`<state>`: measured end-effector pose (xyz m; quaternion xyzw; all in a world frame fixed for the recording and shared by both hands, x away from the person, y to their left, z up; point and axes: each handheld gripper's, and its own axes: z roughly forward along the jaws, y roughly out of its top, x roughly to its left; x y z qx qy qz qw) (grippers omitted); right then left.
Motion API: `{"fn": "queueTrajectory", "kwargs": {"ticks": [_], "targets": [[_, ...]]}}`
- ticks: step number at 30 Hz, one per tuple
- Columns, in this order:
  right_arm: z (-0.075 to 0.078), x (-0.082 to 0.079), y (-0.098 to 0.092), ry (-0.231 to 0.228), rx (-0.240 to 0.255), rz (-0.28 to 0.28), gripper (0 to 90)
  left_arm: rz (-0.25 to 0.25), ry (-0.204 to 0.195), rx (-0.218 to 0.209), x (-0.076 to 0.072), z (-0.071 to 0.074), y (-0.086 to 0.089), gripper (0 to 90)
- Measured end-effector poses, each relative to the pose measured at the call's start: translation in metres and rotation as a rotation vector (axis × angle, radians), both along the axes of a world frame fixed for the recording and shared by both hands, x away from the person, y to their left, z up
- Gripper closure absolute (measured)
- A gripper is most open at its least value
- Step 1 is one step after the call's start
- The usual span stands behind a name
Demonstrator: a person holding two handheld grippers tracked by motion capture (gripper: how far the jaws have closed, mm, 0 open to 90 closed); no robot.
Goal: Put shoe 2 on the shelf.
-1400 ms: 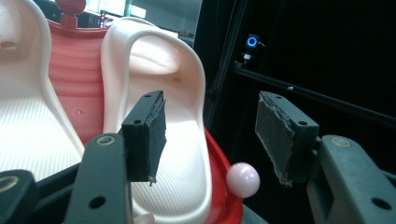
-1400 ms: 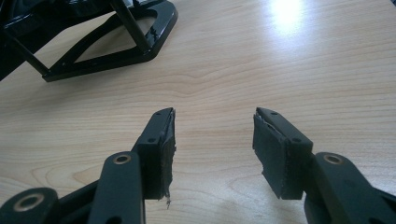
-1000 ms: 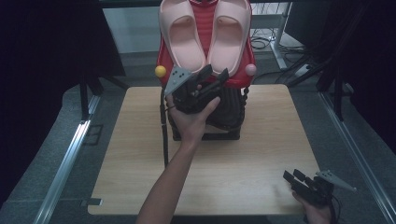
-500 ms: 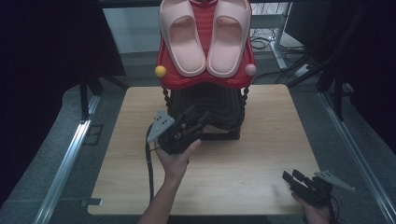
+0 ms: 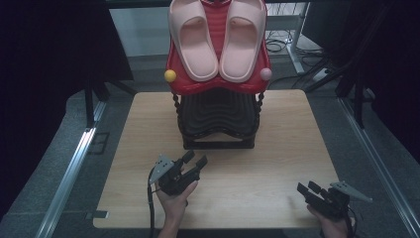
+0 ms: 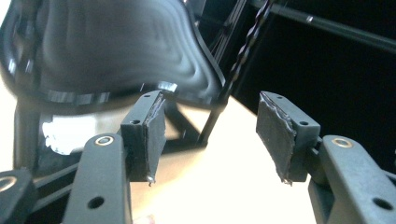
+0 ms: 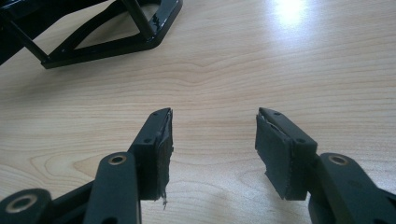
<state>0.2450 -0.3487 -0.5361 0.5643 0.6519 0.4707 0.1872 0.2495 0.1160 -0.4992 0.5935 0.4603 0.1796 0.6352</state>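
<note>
High view: pair of pink slippers [image 5: 218, 42] sitting side by side on the red top tier [image 5: 218, 85] of a shoe rack, toes toward the near side, soles down, nothing touching them.
Rack: black lower tier [image 5: 218, 116] under the red one, yellow knob [image 5: 170, 76] on its left corner and a pink knob [image 5: 266, 74] on its right; the whole thing stands at the far middle of the wooden table [image 5: 277, 148].
Left gripper [image 5: 194, 162]: low over the table just in front of the rack base, pointing up toward it, well below the slippers.
Left gripper view: jaws wide apart with nothing between them, black tier looming right ahead, a bit blurry.
Right gripper [image 5: 308, 188]: down at the near right corner of the table, well apart from the rack and the slippers.
Right gripper view: jaws apart and just been opening a touch more, only bare wood between them, rack foot [image 7: 116, 44] up in the far left corner.
</note>
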Motion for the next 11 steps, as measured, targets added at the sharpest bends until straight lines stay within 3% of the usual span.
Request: {"fn": "queueTrajectory", "kwargs": {"ticks": [4,11], "targets": [[0.0001,0.0007,0.0001,0.002,-0.002,-0.005,43.4,0.009,0.027,0.013,0.0004,-0.0089,0.0052,41.9],[0.0013,0.0024,0.0024,-0.003,-0.016,0.005,38.1,0.012,0.026,0.025,0.004,-0.0019,0.0088,41.9]]}}
